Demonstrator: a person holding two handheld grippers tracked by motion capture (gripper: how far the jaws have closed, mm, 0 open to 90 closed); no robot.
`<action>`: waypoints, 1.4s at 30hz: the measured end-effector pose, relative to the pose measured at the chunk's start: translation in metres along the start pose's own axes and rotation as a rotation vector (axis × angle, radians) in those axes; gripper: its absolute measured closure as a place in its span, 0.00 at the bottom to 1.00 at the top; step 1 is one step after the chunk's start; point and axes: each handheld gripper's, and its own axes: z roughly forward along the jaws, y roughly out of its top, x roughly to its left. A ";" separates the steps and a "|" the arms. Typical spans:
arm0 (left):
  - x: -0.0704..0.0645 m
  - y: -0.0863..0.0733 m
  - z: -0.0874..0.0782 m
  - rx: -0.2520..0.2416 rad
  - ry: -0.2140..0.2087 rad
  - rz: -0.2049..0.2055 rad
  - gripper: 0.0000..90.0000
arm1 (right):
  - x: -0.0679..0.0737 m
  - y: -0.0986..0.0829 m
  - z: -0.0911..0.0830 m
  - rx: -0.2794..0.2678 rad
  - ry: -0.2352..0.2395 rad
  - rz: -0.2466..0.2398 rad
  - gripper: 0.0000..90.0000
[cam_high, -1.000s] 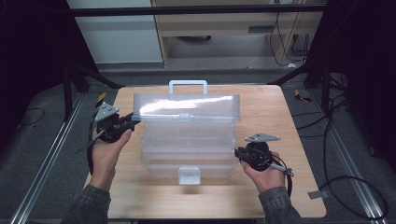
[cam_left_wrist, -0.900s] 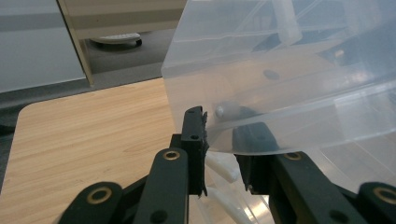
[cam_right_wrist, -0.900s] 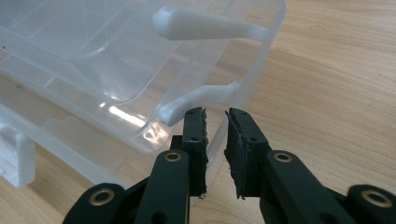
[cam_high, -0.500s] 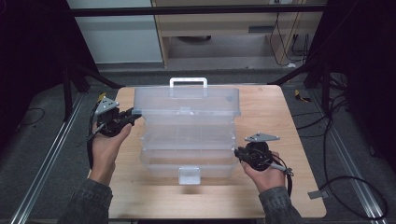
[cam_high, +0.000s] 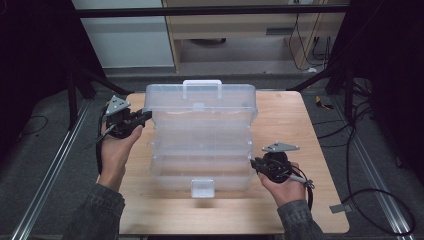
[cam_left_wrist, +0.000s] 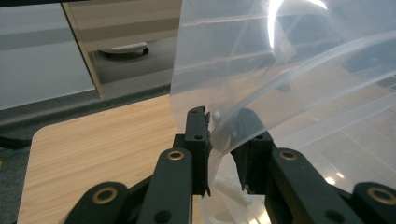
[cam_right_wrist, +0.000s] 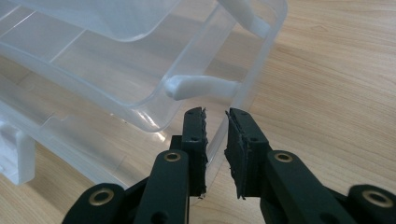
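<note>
No lettering to read anywhere; the clear plastic organizer box (cam_high: 200, 135) carries no label, brand or number on lid or trays; the wooden counter (cam_high: 295, 125) is bare of signs; both grippers' black jaws show no markings either.

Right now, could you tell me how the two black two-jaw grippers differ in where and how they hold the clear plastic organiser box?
The left gripper pinches the raised lid's edge at the far left; the right gripper straddles the base wall at the near right corner. The left jaws look closed on plastic; the right jaws show a gap beside the wall. Both are black and hand-held.
</note>
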 end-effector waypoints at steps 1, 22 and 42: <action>0.000 0.000 0.000 0.000 0.001 -0.001 0.84 | 0.000 0.000 0.000 0.000 0.000 0.000 0.86; 0.004 0.007 0.006 0.006 0.006 -0.001 0.85 | -0.001 0.002 0.002 0.012 0.006 0.007 0.84; 0.007 0.013 0.014 -0.003 0.001 -0.028 0.86 | -0.001 0.002 0.003 0.017 0.007 0.026 0.79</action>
